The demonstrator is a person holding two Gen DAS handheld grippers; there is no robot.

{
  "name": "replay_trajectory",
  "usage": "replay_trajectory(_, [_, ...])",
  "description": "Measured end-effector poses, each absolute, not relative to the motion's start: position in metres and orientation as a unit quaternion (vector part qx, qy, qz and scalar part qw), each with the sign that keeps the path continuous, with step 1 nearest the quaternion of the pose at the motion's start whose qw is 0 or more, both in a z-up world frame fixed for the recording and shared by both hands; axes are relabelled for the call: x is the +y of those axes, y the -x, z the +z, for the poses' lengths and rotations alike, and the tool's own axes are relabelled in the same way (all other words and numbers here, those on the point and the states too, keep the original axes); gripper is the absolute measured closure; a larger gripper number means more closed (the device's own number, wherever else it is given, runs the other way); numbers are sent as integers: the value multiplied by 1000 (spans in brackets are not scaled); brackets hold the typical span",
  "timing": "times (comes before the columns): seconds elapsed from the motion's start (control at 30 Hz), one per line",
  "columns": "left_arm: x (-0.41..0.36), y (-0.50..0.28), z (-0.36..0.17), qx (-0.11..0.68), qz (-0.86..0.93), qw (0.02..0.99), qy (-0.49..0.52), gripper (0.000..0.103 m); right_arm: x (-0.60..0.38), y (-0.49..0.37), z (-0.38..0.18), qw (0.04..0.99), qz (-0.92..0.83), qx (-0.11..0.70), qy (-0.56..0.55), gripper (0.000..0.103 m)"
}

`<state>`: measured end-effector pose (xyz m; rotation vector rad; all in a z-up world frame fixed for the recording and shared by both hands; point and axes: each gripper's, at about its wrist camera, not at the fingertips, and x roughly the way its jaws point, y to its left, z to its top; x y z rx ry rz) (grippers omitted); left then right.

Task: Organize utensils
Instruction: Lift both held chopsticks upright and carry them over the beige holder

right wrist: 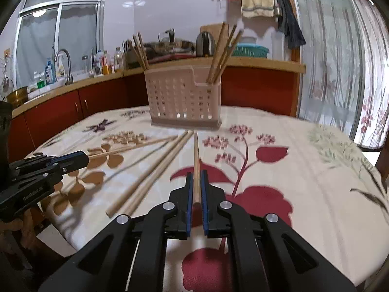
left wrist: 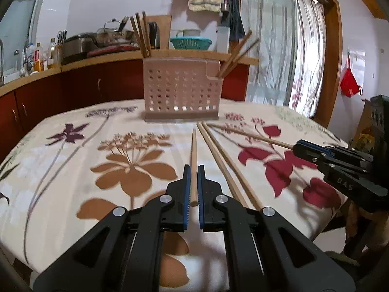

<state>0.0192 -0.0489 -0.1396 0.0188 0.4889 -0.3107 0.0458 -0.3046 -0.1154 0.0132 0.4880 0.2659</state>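
Both grippers, left gripper (left wrist: 193, 170) and right gripper (right wrist: 197, 176), have fingers clamped on one chopstick each just short of the pink holder (left wrist: 181, 90), so I'd lift level, then tip them in.

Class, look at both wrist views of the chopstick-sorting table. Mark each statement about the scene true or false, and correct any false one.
1. Each gripper is shut on a chopstick. True: left gripper, right gripper.
2. The utensil holder is empty. False: chopsticks stand at both its ends.
3. Two loose chopsticks lie on the tablecloth between the grippers. True.
4. The holder lies tipped on its side. False: it stands upright.
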Motion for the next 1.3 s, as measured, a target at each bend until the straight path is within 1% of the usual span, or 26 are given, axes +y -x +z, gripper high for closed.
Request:
replay_trajectory(0.33, [-32, -17, -98, 197, -139, 971, 3, 97, -310, -34, -70, 973, 132, 187, -13, 96])
replay_trajectory(0.7, [-26, -12, -50, 163, -131, 978, 0, 97, -316, -31, -32, 978, 136, 156, -28, 96])
replay_trajectory(0.97, [-27, -28, -29, 175, -138, 975, -13, 97, -316, -50, -17, 975, 146, 163, -27, 96])
replay_trajectory(1.3, [-26, -53, -21, 185, -138, 973, -13, 97, -310, -78, -6, 975, 151, 164, -19, 96])
